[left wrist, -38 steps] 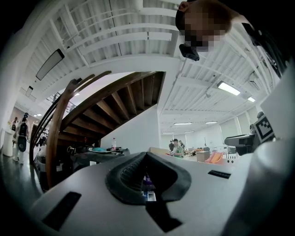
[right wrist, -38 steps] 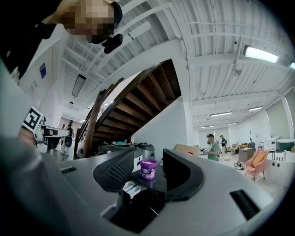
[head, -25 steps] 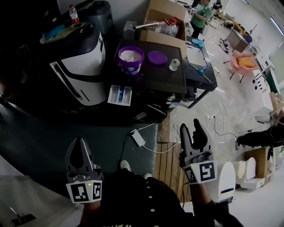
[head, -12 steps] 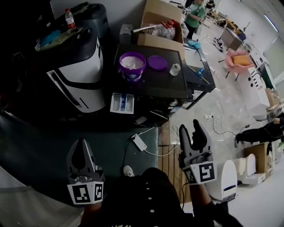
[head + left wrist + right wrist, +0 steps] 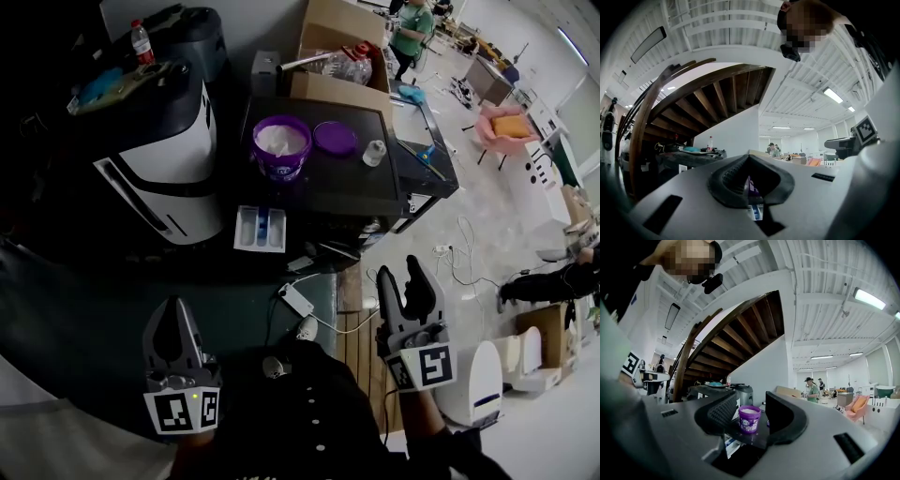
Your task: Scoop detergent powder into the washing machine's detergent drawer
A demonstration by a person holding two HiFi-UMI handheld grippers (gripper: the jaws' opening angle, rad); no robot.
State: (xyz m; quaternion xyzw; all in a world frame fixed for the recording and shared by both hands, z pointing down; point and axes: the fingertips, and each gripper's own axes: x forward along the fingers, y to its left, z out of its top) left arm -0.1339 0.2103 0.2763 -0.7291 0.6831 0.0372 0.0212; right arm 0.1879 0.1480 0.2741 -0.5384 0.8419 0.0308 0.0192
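Now both tongs hang low by person's body, well apart from dark table.
- Left tongs: clenched, empty.
- Right tongs: jaws opening, nothing between them.
- Round purple plastic tub of white powder: open, on table.
- Flat purple lid: beside tub.
- Small pale cup: just right of lid.
- White detergent drawer with blue compartments: at table's near edge, in front of tub.

Powder is loose and likely spills easily. Cup is probably light and stiff; pinch its rim, keep it level.

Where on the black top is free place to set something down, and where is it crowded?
Free: the front half of the black top, between the row of purple tub, purple lid and white cup and the edge above the drawer. Crowded: that back row, before the cardboard box.
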